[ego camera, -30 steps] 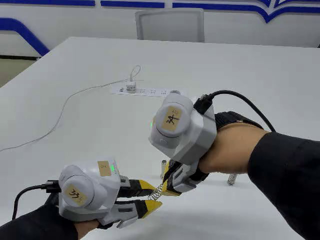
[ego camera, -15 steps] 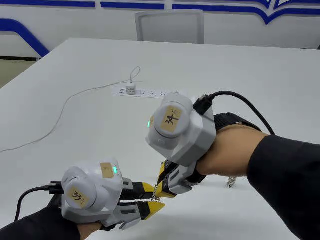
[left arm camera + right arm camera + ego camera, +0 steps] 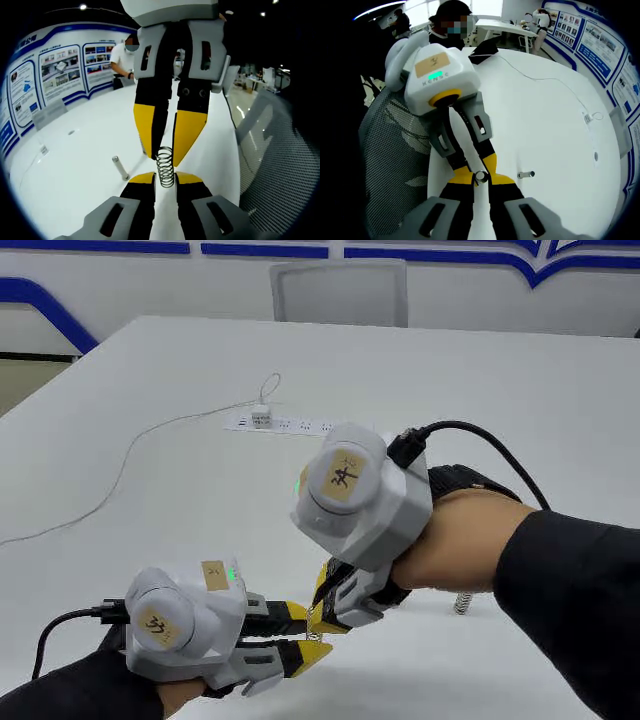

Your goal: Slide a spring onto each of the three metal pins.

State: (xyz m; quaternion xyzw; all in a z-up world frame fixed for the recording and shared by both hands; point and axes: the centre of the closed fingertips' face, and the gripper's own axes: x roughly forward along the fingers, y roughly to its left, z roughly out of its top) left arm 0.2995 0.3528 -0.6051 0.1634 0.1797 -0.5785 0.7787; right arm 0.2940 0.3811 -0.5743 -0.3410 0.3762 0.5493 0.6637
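Nothing legible: sticker [image 3: 343, 478] scrawl, wall posters [image 3: 60, 75] blurred.

Left claw [image 3: 312, 632], right claw [image 3: 325, 605]: grey-white housings [image 3: 385, 515], yellow-tipped black jaws, tan stickers [image 3: 343, 477], black cables [image 3: 480, 432]; dark sleeves [image 3: 570, 590].

left tool [image 3: 311, 632] low, right tool [image 3: 325, 608] above — tips meeting, both pinched

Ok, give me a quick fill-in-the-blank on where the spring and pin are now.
The left tool holds the spring, whose far end sits between the ___ tips of the right tool.
A metal pin rests on the ___ table, apart from both tools.
Another spring stands by the person's ___ arm.
Missing: yellow; white; right.
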